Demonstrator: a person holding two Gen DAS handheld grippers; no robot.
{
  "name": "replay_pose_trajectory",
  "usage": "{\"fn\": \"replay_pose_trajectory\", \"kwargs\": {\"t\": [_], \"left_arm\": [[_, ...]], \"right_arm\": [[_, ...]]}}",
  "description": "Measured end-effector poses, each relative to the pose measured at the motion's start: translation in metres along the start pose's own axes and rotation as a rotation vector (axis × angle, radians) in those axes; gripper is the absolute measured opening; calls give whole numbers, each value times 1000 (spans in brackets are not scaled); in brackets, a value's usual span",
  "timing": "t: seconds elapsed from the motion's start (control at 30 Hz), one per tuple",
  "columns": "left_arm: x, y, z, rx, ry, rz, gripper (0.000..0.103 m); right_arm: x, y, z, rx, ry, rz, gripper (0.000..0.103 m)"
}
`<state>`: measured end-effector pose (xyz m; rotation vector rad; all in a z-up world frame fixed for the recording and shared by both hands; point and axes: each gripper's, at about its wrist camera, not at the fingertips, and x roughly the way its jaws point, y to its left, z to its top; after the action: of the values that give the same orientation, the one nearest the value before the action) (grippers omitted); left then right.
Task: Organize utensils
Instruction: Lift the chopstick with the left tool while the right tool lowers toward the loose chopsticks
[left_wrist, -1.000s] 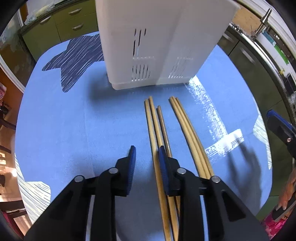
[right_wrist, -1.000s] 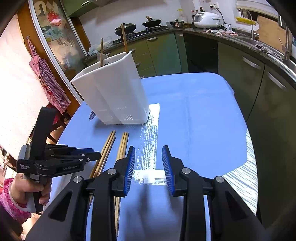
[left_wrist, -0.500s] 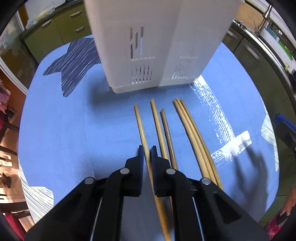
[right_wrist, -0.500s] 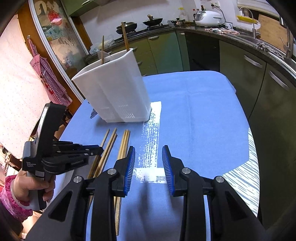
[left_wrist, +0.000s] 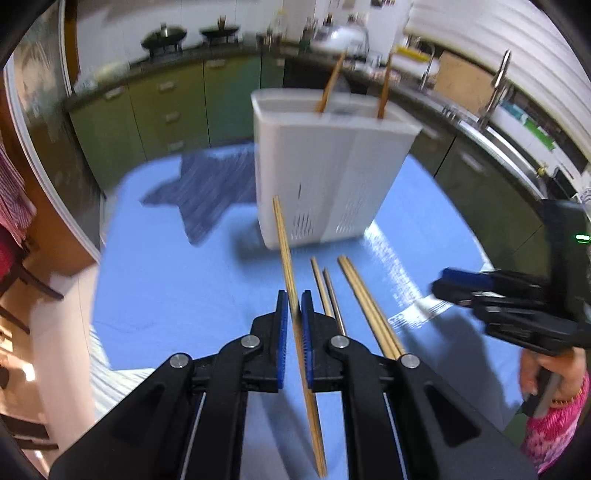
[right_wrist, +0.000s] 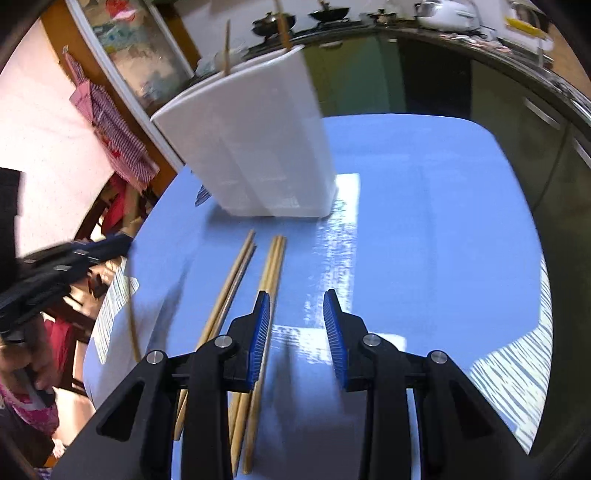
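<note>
Now: left hand-held gripper clamped on one wooden chopstick, lifted before the white utensil holder | right hand-held gripper parted, empty, over four chopsticks on tabletop | handling: light, stiff, slim, likely pivots; best gripped mid-length.

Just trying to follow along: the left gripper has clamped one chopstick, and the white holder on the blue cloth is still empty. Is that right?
Not quite. The left gripper has clamped one chopstick, and the white holder does stand on the blue cloth, but it is not empty: two chopsticks in the holder stick up above its rim. The left wrist view shows it.
</note>
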<state>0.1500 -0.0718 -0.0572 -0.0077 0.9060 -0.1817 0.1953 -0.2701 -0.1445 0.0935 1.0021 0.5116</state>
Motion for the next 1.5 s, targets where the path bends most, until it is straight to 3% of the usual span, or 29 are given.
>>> {"fn": "replay_pose_trajectory", "kwargs": {"t": [0.17, 0.37, 0.53, 0.63, 0.73, 1.13, 1.2, 1.33, 1.5], "left_arm": [[-43, -3, -8, 41, -99, 10, 7], [-59, -2, -19, 55, -107, -5, 7], [-16, 13, -14, -6, 25, 2, 8], [27, 26, -13, -77, 144, -9, 23], [61, 34, -14, -112, 200, 2, 23], [108, 31, -9, -90, 262, 98, 23], [106, 29, -11, -76, 264, 91, 7], [103, 21, -14, -34, 255, 74, 7], [92, 25, -14, -51, 212, 45, 6]], "right_arm": [[23, 21, 6, -97, 41, -85, 28], [52, 20, 7, -89, 104, -94, 24], [50, 16, 9, -59, 91, -86, 24], [45, 17, 7, -64, 88, -89, 24], [42, 17, 6, -67, 90, -86, 24], [36, 8, 7, -52, 78, -79, 24], [36, 8, 8, -51, 79, -76, 24], [37, 10, 7, -54, 84, -77, 24], [44, 14, 7, -66, 112, -77, 24]]}}
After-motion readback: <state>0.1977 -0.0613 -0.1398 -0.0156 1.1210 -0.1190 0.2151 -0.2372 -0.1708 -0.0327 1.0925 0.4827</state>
